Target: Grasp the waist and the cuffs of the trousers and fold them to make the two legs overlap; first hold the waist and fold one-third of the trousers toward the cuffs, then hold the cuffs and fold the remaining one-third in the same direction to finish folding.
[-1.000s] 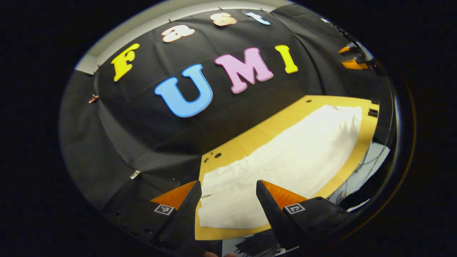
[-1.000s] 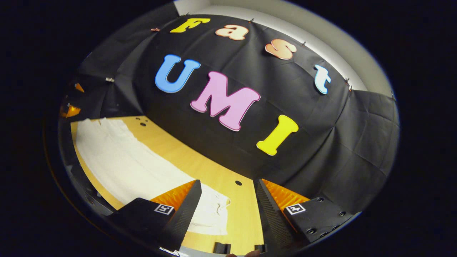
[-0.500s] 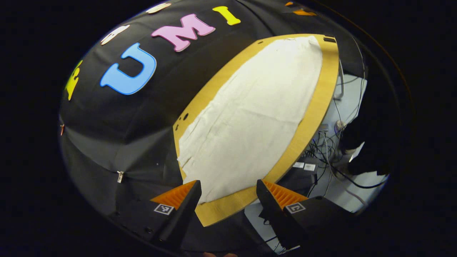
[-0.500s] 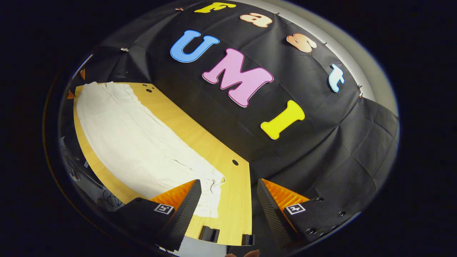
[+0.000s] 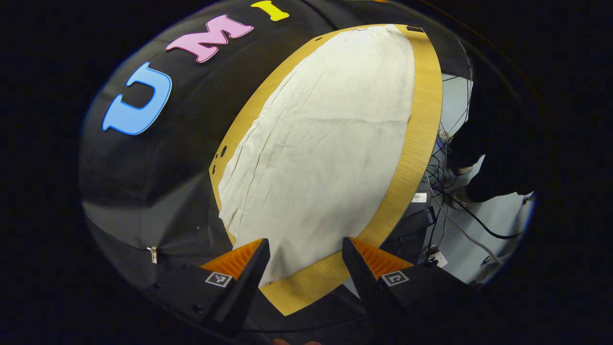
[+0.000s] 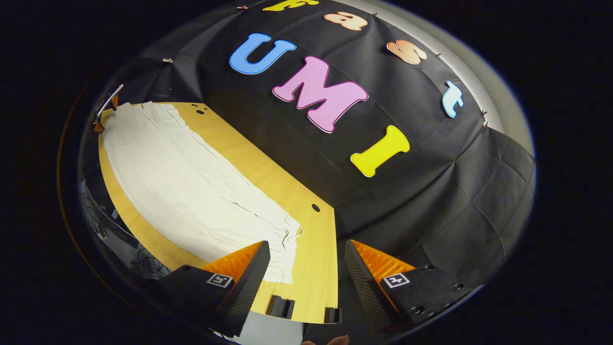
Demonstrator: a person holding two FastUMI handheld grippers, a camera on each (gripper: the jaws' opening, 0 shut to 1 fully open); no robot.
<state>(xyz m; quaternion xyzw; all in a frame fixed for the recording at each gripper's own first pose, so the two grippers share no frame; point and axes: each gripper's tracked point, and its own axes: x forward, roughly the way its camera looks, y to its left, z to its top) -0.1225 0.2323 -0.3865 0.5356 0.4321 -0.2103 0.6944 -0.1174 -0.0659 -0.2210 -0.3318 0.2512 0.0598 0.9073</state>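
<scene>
The left gripper hangs above one end of a wooden table, its two fingers spread wide apart with nothing between them, framing the near end of a pair of cream-white trousers. In the left gripper view the trousers lie flat along the tabletop, covering most of its length, with a strip of bare wood showing on either side and fine creases running lengthwise near the edge that faces the black cloth wall. Beyond the table's other long edge, a tangle of cables lies on a pale floor. At the opposite end of the table the right gripper is likewise held with its fingers parted and empty, poised over the corner where the gathered end of the trousers bunches into small folds. In the right gripper view that gathered end sits just beside the gripper's left-hand finger, short of the table's end, and two dark clips are fixed along that end. A small round hole marks the wood near the cloth wall.
</scene>
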